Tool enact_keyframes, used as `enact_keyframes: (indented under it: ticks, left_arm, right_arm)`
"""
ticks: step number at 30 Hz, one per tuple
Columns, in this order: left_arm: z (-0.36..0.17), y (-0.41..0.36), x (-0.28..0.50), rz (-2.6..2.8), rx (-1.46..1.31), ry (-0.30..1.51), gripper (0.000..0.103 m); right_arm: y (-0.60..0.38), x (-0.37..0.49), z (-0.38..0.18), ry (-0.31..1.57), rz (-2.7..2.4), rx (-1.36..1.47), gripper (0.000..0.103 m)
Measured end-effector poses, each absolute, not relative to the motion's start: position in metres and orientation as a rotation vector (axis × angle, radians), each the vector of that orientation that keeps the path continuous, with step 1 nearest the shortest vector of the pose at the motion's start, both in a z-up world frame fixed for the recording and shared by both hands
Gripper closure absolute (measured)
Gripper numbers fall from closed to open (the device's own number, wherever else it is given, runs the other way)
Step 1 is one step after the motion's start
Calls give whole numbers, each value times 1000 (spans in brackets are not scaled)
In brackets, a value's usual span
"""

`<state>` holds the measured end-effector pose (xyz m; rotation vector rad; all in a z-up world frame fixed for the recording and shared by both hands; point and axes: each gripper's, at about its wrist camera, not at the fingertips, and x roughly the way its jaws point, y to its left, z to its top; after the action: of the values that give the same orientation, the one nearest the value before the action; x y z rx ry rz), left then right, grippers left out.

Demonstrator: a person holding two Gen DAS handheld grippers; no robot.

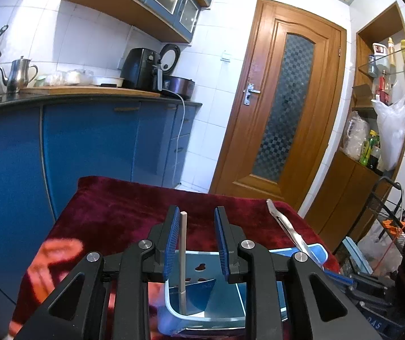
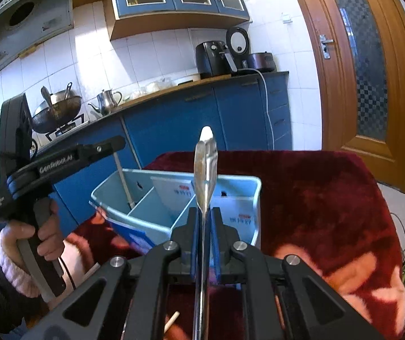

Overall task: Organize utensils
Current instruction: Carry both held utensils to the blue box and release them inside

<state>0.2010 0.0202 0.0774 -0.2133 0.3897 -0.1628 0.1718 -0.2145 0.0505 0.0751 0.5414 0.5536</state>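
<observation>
A light blue utensil holder (image 2: 230, 198) with several compartments stands on a dark red cloth (image 2: 315, 187); it also shows in the left wrist view (image 1: 191, 308). My left gripper (image 1: 196, 223) is open above it, and a beige chopstick (image 1: 182, 255) stands loose in a compartment between the jaws, close to the left pad. The same chopstick (image 2: 124, 181) leans in the holder's left compartment in the right wrist view, under the left gripper (image 2: 60, 158). My right gripper (image 2: 203, 218) is shut on a metal spoon (image 2: 205, 167), bowl pointing up over the holder. The spoon (image 1: 287, 223) shows at the right.
Another chopstick (image 2: 171, 321) lies on the cloth below my right gripper. Blue cabinets (image 1: 89, 141) with a counter, kettle (image 1: 18, 75) and air fryer (image 1: 142, 68) stand behind. A wooden door (image 1: 279, 99) and shelves (image 1: 378, 107) are at the right.
</observation>
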Motion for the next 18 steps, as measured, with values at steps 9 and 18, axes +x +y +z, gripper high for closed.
enact_keyframes:
  ticks: [9,18]
  left_arm:
    - [77,20,199,-168,-210,391,77]
    - [75,22,197,-175,-209,406,77]
  right_arm:
    - [-206,187,56,629,539,17,86]
    - [-207,204,58,691,554,54,84]
